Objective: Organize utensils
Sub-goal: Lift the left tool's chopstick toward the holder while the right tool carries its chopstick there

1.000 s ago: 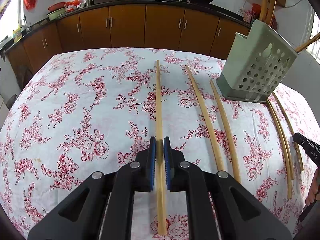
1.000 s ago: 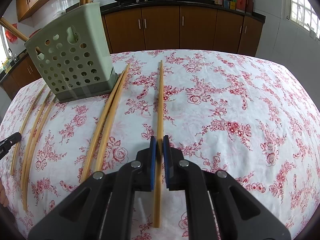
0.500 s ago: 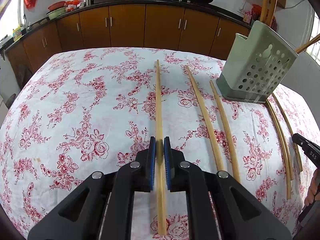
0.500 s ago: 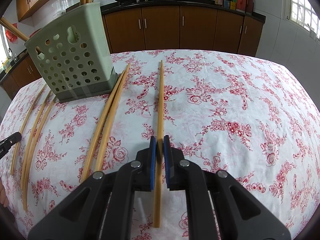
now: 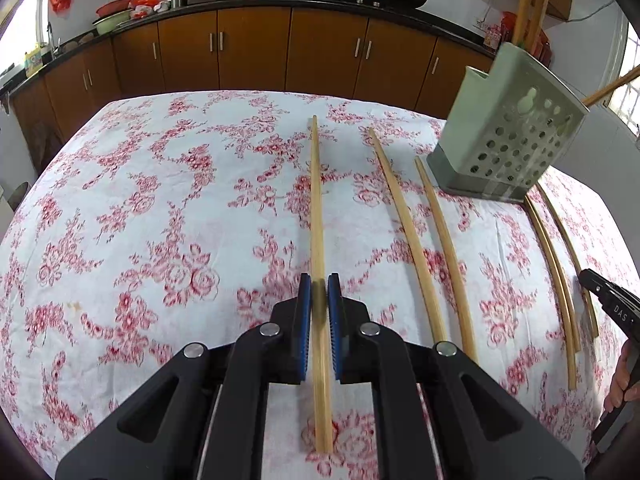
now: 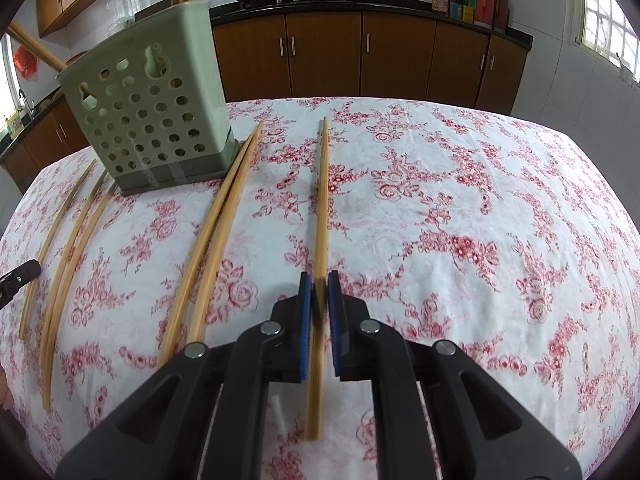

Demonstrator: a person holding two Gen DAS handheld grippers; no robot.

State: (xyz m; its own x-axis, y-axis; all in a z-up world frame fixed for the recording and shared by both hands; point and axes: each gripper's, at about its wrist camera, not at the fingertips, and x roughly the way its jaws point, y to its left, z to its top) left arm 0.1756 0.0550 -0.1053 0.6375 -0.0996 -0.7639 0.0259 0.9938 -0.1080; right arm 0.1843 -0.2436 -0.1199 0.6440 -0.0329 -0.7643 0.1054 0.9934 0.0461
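Floral tablecloth fills a kitchen table (image 5: 120,240), where one light, stiff, slippery bamboo chopstick (image 5: 318,216) is pinched near its thick end by the left gripper (image 5: 319,292), another chopstick (image 6: 322,208) likewise by the right gripper (image 6: 319,292), with the perforated green holder (image 6: 156,112) seen at ten o'clock from the right wrist.

Smooth, probably bamboo chopsticks (image 5: 412,236), matt plastic holder (image 5: 508,144), floral cotton-like tablecloth (image 5: 160,220)
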